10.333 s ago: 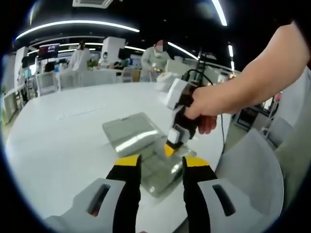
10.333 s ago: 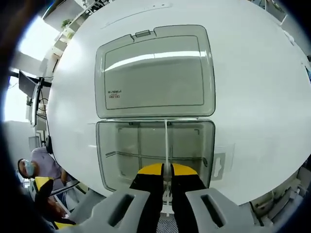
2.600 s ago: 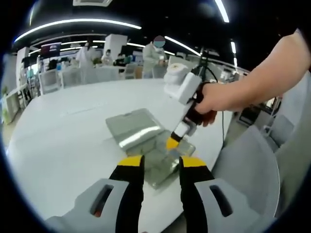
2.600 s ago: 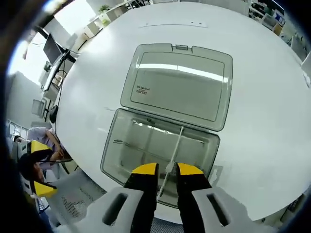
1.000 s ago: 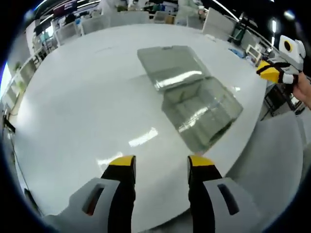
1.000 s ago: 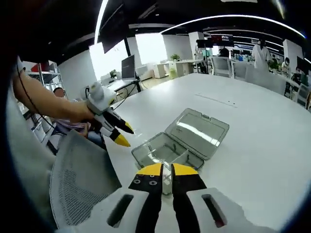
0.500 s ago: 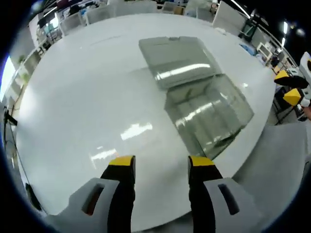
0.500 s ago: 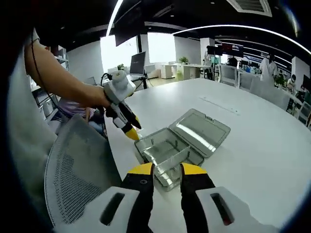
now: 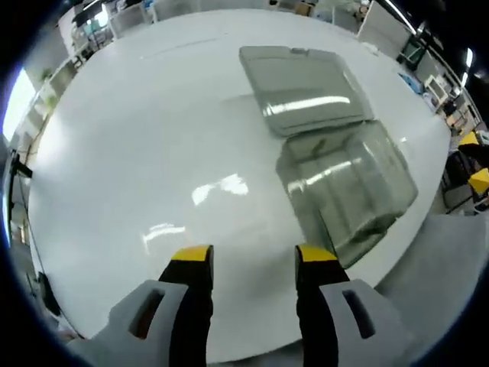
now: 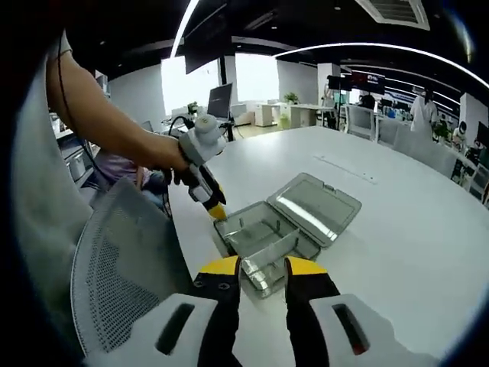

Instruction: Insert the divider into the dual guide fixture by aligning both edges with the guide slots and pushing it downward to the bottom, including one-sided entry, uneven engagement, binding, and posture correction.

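The left gripper (image 9: 252, 254) is hovering with jaws spread over the white table (image 9: 137, 153), the clear box (image 9: 348, 187) lying at two o'clock. The right gripper (image 10: 258, 267) is holding its jaws apart, pinching nothing; the divider (image 10: 269, 246) is standing inside the box at twelve o'clock.

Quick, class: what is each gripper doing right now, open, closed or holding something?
Left gripper: open, holding nothing, over the bare white table.
Right gripper: open, holding nothing, above the clear box.
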